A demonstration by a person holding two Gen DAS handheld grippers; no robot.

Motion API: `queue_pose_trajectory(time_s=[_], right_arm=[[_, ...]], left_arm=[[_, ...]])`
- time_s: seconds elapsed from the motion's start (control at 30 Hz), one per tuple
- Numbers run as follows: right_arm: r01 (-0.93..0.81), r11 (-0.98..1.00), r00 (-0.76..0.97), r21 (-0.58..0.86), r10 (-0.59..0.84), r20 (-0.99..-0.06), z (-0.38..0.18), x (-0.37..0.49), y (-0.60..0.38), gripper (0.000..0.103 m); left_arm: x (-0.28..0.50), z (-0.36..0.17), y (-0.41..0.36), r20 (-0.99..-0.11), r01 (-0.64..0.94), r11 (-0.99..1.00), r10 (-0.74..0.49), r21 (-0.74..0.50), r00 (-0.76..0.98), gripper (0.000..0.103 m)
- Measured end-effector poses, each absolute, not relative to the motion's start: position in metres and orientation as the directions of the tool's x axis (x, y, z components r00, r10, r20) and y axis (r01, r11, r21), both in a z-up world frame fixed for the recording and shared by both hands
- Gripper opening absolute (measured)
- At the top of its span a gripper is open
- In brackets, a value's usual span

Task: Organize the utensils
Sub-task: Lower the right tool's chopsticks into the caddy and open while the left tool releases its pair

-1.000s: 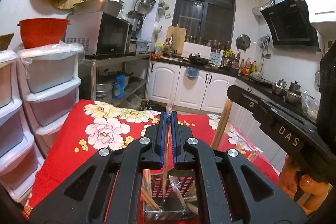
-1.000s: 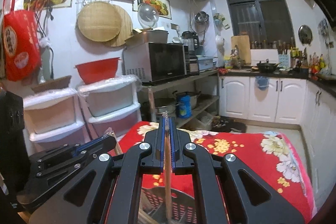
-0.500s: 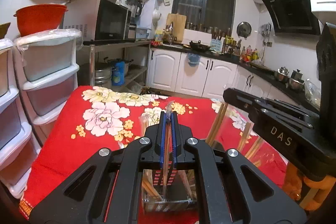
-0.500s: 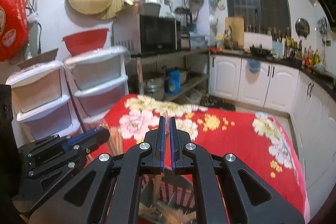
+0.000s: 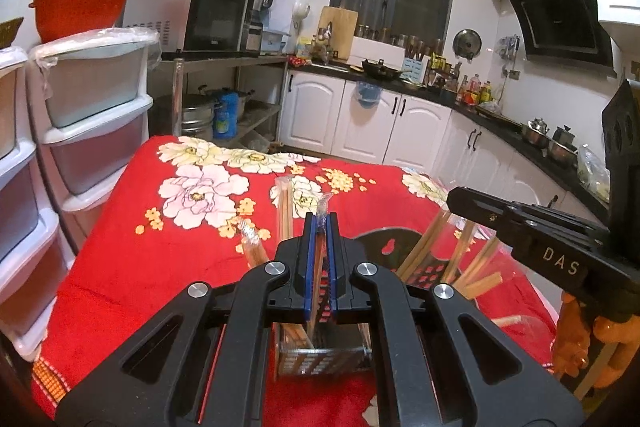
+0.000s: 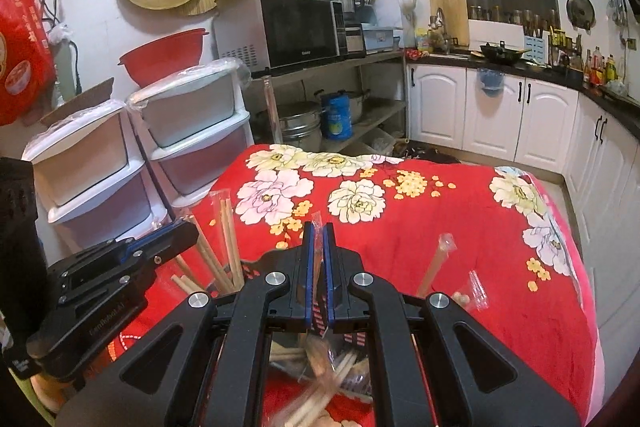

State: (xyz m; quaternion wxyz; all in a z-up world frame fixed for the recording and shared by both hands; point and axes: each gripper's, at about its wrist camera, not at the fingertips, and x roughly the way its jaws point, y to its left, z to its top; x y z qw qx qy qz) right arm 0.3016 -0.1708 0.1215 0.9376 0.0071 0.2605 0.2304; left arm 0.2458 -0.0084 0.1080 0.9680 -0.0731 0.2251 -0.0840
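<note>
1. Fingers on the left gripper (image 5: pixel 320 223) are clamped on a wrapped pair of chopsticks (image 5: pixel 318 259), plastic tip poking above the blue pads at centre frame.
2. Right gripper (image 6: pixel 319 231) fingers are pinched on another wrapped pair (image 6: pixel 317 227), its lower end blurred at the bottom of the frame.
3. Both have come down since a second ago: the black utensil basket (image 5: pixel 320 351), then a sliver at the bottom edge, now fills the lower centre of the left view.
4. More chopsticks (image 5: pixel 424 247) fan out of the basket, leaning right.
5. Beneath it all, the red floral cloth (image 6: pixel 440 227) on the counter takes up far more of both frames than before.
</note>
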Motion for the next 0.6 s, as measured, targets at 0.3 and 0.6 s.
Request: queue_pose_trajectory(time_s=[0.3,0.6], right_arm=[[-0.433,0.892,0.748,0.133,0.438,-0.498,0.125,0.284,-0.178,0.013],[-0.438,0.89,0.746,0.127,0.439,-0.5,0.128,0.263,-0.184,0.024]], left_arm=[[0.233,0.11,-0.005,-0.455,0.146,0.968,-0.226,-0.205,0.861,0.01],[0.215,0.117,-0.003,-0.469,0.149,0.969,-0.226,-0.196,0.854,0.035]])
